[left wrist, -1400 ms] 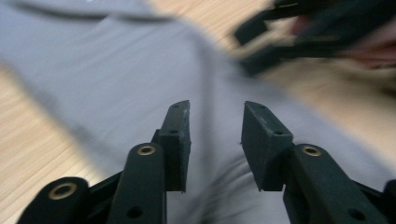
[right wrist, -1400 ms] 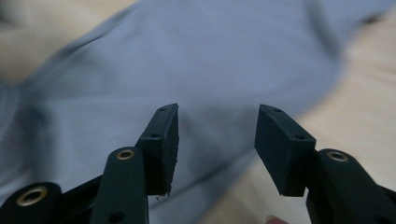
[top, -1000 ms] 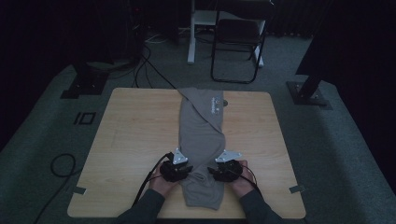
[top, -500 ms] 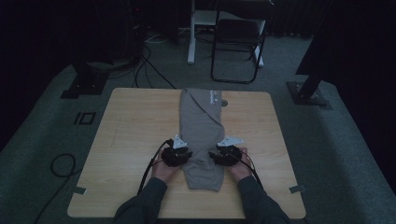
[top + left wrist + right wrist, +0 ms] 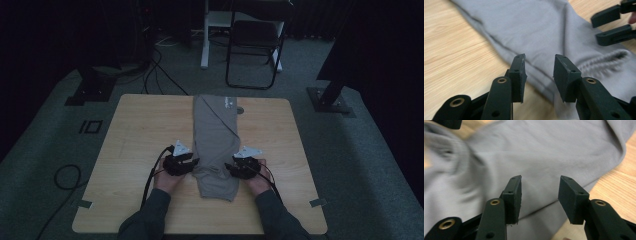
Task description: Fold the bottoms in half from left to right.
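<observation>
Garment: grey knit cloth, folded lengthwise into a narrow strip; lay along the middle of the wooden counter, running from the far edge toward the person. Small pale label near the far end. Diagonal fold across the upper layer. Near end wider, slightly rumpled, stopping short of the near counter edge. Ribbed, gathered band seen at the near end in the left gripper view; seam line along the long edge there. Soft creases and one raised fold at the far corner in the right gripper view.

Left gripper: at the garment's left edge near its lower end; jaws parted, having just been opening, nothing clamped; cloth edge below the gap, pads not pressing it.

Right gripper: at the garment's right edge, opposite the left one; jaws parted, having just been closing; cloth beneath the gap, not pinched.

Hands and dark sleeves entering from the near counter edge. Folding chair on the floor beyond the counter.
</observation>
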### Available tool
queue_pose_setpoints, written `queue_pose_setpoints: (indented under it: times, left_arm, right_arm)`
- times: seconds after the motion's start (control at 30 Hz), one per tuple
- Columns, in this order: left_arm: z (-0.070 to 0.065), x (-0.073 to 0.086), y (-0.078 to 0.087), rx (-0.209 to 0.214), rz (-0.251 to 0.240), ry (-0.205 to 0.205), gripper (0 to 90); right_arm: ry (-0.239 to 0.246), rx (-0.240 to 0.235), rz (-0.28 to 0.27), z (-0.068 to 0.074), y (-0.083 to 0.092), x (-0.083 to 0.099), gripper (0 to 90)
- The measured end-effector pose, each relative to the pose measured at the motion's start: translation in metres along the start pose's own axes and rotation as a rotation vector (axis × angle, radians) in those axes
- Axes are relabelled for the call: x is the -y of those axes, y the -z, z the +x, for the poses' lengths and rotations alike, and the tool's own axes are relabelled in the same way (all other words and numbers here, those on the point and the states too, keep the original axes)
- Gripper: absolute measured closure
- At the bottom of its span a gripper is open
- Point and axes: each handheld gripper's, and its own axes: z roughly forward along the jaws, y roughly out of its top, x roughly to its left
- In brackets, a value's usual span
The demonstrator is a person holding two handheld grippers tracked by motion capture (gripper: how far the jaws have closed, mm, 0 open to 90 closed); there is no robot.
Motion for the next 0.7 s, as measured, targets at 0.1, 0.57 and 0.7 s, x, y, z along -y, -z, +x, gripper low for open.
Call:
queue_pose_setpoints:
  times: [0.1, 0.57, 0.7]
  left_arm:
    - [0.001, 0.006, 0.012, 0.013, -0.010, 0.032, 59.7]
    - [-0.022, 0.021, -0.008, 0.067, 0.070, -0.049, 66.0]
    - [-0.032, 0.017, 0.001, 0.093, 0.023, -0.088, 80.8]
  right_arm:
    - [0.032, -0.047, -0.042, 0.014, 0.014, -0.001, 55.7]
    - [0.086, -0.139, -0.048, 0.033, 0.010, 0.000, 77.5]
    - [0.122, -0.140, -0.074, 0.033, 0.024, 0.001, 86.2]
